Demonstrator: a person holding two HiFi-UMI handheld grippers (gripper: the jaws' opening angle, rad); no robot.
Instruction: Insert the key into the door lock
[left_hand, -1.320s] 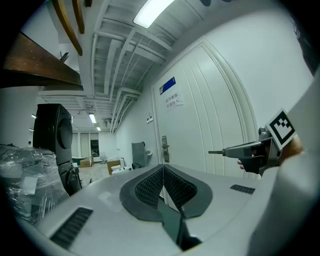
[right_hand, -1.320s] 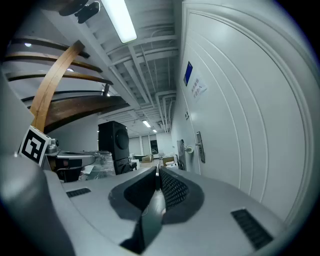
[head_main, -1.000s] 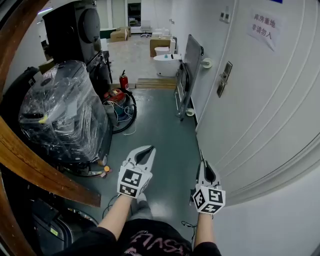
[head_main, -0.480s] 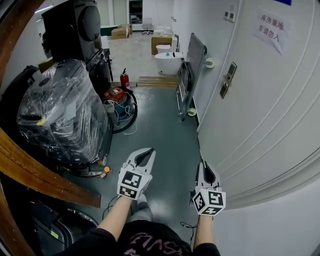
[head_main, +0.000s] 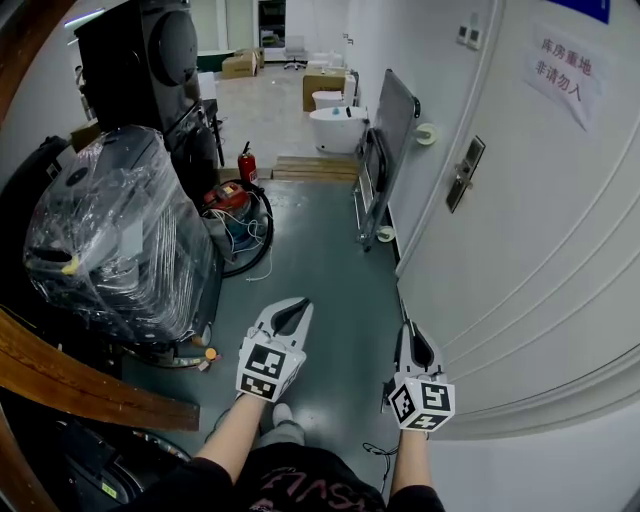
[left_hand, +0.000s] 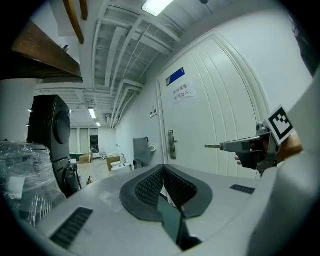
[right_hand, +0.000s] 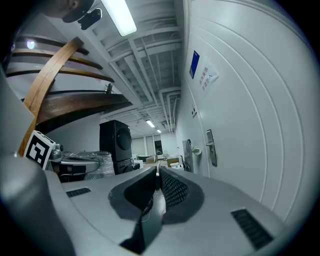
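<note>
The white door (head_main: 540, 230) fills the right side of the head view, with its lock plate and handle (head_main: 463, 172) well ahead of both grippers. My right gripper (head_main: 406, 332) is held low beside the door, shut on a thin metal key (right_hand: 157, 173) that sticks out past its tips. From the left gripper view the key (left_hand: 214, 146) shows as a short rod pointing towards the door lock (left_hand: 171, 144). In the right gripper view the lock (right_hand: 211, 147) is far off to the right. My left gripper (head_main: 291, 312) hangs over the floor, shut and empty.
A plastic-wrapped machine (head_main: 120, 235) and a tall black unit (head_main: 140, 60) line the left of the corridor. Cables and a fire extinguisher (head_main: 246, 162) lie beyond. A grey panel (head_main: 385, 150) leans on the wall near the door. A curved wooden beam (head_main: 90, 395) crosses at lower left.
The head view has drifted, so the door lock and sign sit further right and lower in the picture. Both grippers keep almost the same place and stay shut.
</note>
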